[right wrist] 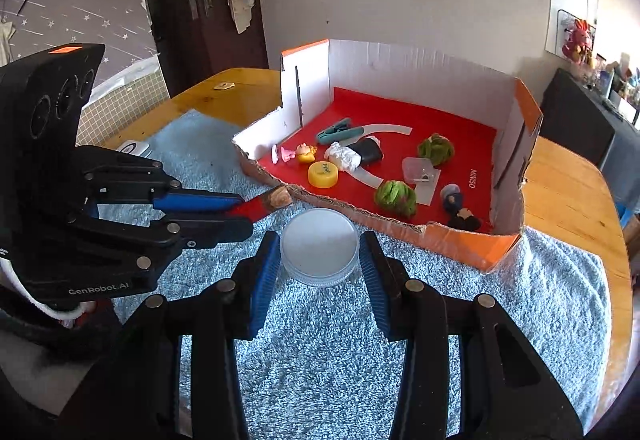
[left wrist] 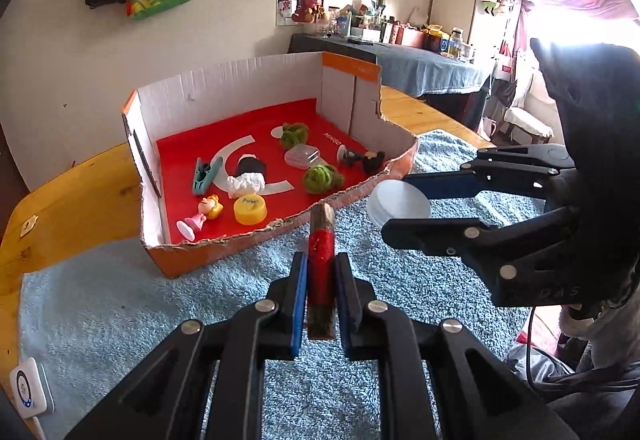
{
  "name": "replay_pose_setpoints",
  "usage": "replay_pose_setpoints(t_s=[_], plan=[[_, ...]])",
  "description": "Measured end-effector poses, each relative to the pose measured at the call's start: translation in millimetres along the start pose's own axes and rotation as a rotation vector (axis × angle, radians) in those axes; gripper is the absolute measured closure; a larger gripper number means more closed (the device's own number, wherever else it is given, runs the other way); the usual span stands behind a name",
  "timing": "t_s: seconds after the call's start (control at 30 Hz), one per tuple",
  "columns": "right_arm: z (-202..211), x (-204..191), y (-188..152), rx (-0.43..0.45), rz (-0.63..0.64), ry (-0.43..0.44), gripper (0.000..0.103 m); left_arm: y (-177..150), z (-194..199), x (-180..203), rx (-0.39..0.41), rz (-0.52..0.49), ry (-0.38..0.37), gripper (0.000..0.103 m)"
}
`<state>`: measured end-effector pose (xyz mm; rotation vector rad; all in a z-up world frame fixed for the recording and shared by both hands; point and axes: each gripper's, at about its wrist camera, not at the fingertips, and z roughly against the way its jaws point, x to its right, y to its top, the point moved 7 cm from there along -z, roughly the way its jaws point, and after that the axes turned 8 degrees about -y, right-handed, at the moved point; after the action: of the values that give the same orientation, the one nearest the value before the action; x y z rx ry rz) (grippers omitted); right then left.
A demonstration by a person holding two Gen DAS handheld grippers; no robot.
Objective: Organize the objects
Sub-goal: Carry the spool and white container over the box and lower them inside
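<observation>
- Both grippers sit over the blue towel, near the cardboard box
- Left gripper is clamped on a red-wrapped stick
- Right gripper fingers are spread around a round white container; whether they touch it is unclear

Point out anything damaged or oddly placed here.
The cardboard box's front wall is torn to a ragged low edge. Inside, the pink figurine and dark figurine lie tipped over.
</observation>
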<state>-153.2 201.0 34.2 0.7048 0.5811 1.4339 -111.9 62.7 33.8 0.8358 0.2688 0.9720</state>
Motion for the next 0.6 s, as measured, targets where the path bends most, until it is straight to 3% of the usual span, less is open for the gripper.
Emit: replay_pose_setpoints(t_s=[0.33,0.6], plan=[[-4.7,3.0,0.3,-0.008,-0.012,-0.004,0.064,10.4,2.2,-6.9,0.016,0.028,-0.012,0.089],[-5.5,16.5,23.7,0.009,-0.014,-0.033,0.064,55.0,-9.1,-32.2,0.024,0.041,0.016,0.089]])
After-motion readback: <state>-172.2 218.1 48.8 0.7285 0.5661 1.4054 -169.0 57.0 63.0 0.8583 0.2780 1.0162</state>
